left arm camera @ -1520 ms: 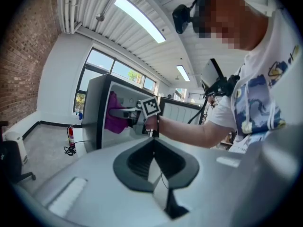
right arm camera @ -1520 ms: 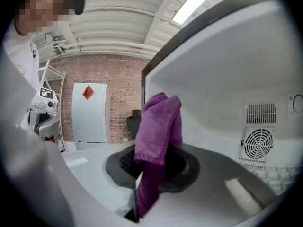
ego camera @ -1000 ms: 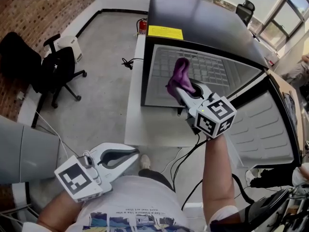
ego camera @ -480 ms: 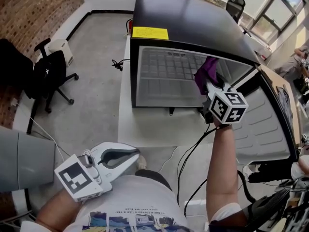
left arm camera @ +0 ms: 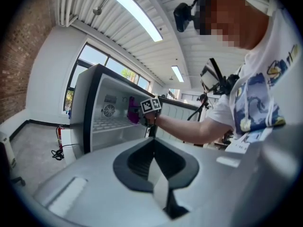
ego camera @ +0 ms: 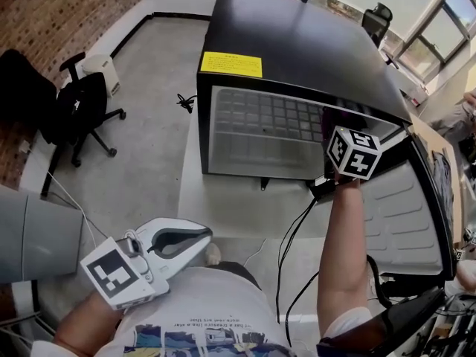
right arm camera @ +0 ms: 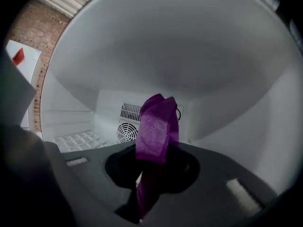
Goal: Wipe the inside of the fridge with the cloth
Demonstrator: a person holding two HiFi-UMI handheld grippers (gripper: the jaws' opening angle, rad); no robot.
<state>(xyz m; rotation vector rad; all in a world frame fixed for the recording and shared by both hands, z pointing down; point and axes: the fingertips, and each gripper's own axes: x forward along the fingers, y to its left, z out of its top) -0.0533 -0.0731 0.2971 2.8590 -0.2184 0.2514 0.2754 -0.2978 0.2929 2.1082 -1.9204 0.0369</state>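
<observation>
The black fridge [ego camera: 297, 43] stands open, its white inside [ego camera: 260, 132] facing me and its door [ego camera: 405, 199] swung out to the right. My right gripper reaches into the right side of the opening. Only its marker cube [ego camera: 351, 153] shows in the head view. In the right gripper view, the right gripper [right arm camera: 150, 162] is shut on the purple cloth [right arm camera: 156, 126], which sticks up in front of the back wall's fan vent [right arm camera: 127, 131]. The cloth [left arm camera: 133, 113] also shows in the left gripper view. My left gripper [ego camera: 202, 238] is shut and empty, low by my body.
The fridge sits on a white platform [ego camera: 223, 199]. A black office chair [ego camera: 74, 103] stands on the floor at left, and a loose cable [ego camera: 182, 99] lies near the fridge's corner. The right gripper's cable [ego camera: 290, 236] hangs below my arm. A ribbed shelf [right arm camera: 78, 141] shows low inside.
My right gripper carried the cloth from the left-middle of the fridge opening to its right side and deeper in, so the cloth is now hidden in the head view. The left gripper stayed put.
</observation>
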